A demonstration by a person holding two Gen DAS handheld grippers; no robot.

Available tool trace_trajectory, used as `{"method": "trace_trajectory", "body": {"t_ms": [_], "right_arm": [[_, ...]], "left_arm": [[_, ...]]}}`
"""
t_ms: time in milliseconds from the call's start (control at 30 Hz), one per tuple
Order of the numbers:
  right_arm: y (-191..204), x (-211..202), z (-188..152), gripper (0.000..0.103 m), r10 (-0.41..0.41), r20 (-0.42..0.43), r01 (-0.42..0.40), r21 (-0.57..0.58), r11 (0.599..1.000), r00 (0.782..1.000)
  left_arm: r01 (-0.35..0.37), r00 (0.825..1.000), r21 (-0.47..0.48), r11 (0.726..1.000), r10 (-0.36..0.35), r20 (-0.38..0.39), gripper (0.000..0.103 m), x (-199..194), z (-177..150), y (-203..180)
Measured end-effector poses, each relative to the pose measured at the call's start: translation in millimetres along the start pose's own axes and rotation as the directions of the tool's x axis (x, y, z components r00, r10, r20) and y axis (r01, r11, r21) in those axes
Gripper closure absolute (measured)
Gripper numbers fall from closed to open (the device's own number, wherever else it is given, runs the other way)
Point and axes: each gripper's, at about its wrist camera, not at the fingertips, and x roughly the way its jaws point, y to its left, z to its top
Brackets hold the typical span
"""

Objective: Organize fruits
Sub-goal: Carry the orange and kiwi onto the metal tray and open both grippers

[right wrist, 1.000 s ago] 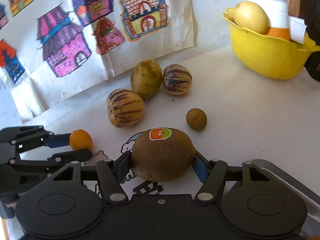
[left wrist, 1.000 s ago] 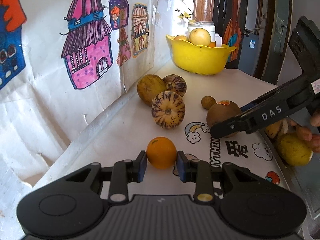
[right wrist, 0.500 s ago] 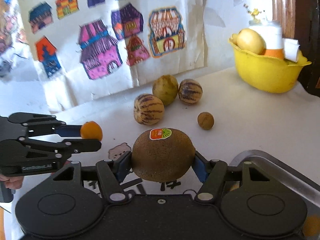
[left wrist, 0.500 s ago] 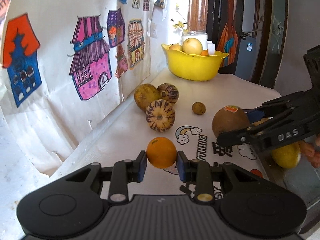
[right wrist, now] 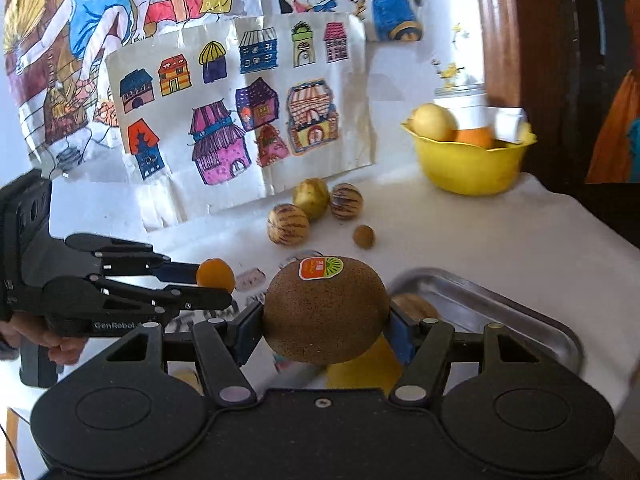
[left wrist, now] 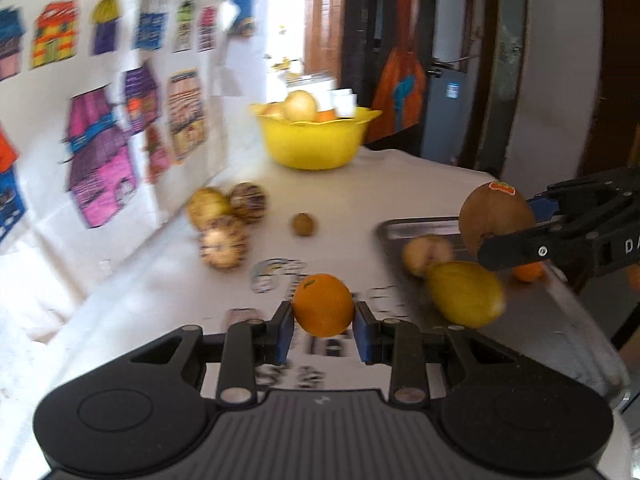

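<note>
Above the white table [left wrist: 344,184], each raised hand-held gripper clamps fruit: left [left wrist: 323,322] an orange [left wrist: 323,305], right [right wrist: 325,330] a brown fruit [right wrist: 325,310].

The left wrist camera is sitting just behind the left gripper [left wrist: 323,330], looking forward along its fingers over the white table [left wrist: 400,184] toward the far yellow bowl [left wrist: 316,142], with the drawings [left wrist: 104,160] running along the left and the metal tray [left wrist: 576,320] at the near right. The right wrist camera is riding close behind the right gripper [right wrist: 326,334], facing the drawings [right wrist: 240,120] more squarely from farther back, the bowl [right wrist: 468,164] lying far right. Both views are sharing the bowl, the loose fruit by the wall, the tray [right wrist: 520,312], and each other's gripper.
</note>
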Motion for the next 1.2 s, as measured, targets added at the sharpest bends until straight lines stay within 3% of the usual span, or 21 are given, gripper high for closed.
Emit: {"method": "trace_trajectory", "body": {"t_ms": [167, 533, 833, 1200], "right_arm": [[-12.4, -23.2, -27.9, 0.037, -0.071, 0.024, 0.071, -0.031, 0.997, 0.997], [-43.8, -39.8, -78.6, 0.037, -0.087, 0.022, 0.086, 0.026, 0.996, 0.996], [-54.0, -46.3, -112.0, 0.037, -0.118, 0.045, 0.118, -0.004, 0.993, 0.992], [-53.2, -40.1, -118.5, 0.037, -0.143, 0.099, 0.148, -0.049, 0.988, 0.985]], "left_arm": [[0.061, 0.998, 0.015, 0.998, -0.061, -0.019, 0.068, 3.7, -6.0, -33.3], [0.113, 0.992, 0.015, 0.993, -0.112, -0.065, 0.068, 17.2, -16.3, -79.0], [0.098, 0.987, -0.017, 0.995, -0.099, -0.124, 0.068, 40.0, -24.1, -95.1], [0.071, 0.988, -0.03, 0.997, -0.074, -0.138, 0.068, 54.9, -17.7, -108.9]]}}
